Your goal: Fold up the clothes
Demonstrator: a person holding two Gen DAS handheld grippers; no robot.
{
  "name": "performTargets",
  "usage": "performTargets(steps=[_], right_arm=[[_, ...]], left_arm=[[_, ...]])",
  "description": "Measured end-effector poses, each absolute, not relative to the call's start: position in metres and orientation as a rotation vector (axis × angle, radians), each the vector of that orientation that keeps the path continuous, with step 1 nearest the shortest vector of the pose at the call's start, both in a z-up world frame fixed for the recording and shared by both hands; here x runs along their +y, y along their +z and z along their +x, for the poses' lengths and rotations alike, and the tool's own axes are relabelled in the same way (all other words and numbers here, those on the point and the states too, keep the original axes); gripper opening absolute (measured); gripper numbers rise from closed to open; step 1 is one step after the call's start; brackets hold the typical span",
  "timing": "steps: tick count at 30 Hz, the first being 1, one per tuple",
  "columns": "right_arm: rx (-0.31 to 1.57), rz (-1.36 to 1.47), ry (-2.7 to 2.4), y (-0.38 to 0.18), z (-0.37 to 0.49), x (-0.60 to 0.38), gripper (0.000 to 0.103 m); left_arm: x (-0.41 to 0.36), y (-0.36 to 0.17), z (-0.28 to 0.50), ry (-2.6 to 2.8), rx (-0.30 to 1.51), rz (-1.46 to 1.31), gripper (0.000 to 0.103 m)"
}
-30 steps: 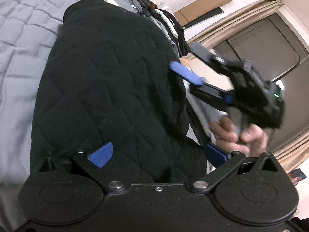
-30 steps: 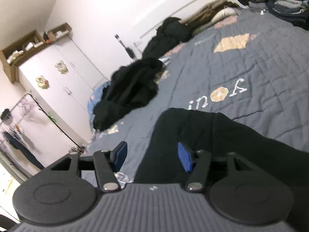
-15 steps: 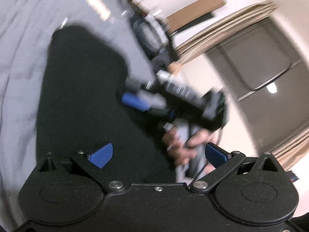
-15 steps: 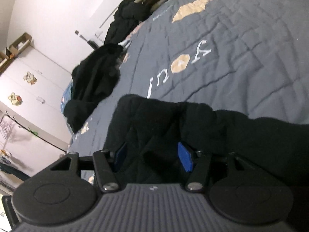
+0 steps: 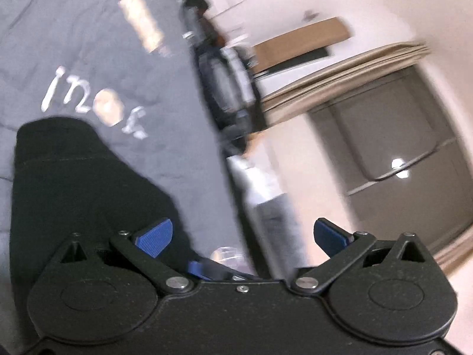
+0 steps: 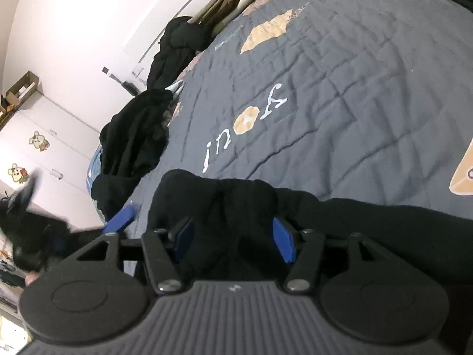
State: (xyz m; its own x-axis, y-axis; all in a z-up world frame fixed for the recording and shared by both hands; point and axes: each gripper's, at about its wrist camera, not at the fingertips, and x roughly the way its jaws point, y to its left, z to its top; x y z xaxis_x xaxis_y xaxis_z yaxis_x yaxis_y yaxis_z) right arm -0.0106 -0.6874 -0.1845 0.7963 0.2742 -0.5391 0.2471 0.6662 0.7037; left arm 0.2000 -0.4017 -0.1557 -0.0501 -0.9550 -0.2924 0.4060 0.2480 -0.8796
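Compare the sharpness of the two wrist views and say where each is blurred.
Left wrist view: motion blur smears the bedspread lettering, clothes stack and curtain. Right wrist view: mostly sharp, bedspread quilting crisp; only the left gripper at the edge is blurred.

The left gripper (image 5: pixel 242 233) has a matte black body with a slightly grainy surface. Two round discs sit on its front, and two flat black link arms go up from silver rivets, with one small silver screw between the rivets. Each finger ends in a blue ribbed pad (image 5: pixel 155 236).

The right gripper (image 6: pixel 233 239) looks the same, but the middle of its body is a grey ribbed plate with a tiny white mark near the top edge. Beside its left disc, a small piece of skin shows, too blurred to identify.
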Motion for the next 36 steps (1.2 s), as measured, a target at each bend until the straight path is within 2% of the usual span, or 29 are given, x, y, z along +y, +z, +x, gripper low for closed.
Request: performTargets(steps=[5, 8, 11, 14, 22, 33, 36], right_arm=[[0.695, 0.837, 0.013, -0.191, -0.012, -0.69, 0.058], [0.703, 0.825, 0.015, -0.186, -0.019, -0.693, 0.058], [0.697, 0.808, 0.022, -0.182, -0.028, -0.697, 0.058], [0.691, 0.802, 0.023, -0.179, -0.036, -0.702, 0.058], [0.72, 0.791, -0.016, -0.192, -0.052, -0.719, 0.058], [0.735, 0.769, -0.008, -0.193, -0.069, -0.731, 0.058], [0.733, 0.769, -0.011, -0.193, -0.075, -0.734, 0.058]], left_arm=[[-0.419, -0.202, 0.209, -1.122, 1.198, -0.528, 0.103], [-0.42, -0.188, 0.204, -1.155, 1.153, -0.492, 0.103], [-0.416, -0.162, 0.198, -1.267, 1.078, -0.616, 0.103], [-0.432, -0.152, 0.191, -1.335, 1.082, -0.637, 0.103], [-0.483, -0.208, 0.198, -1.151, 1.233, -0.451, 0.102], [-0.466, -0.151, 0.184, -1.19, 1.075, -0.483, 0.103], [-0.461, -0.18, 0.2, -1.083, 1.165, -0.46, 0.103]])
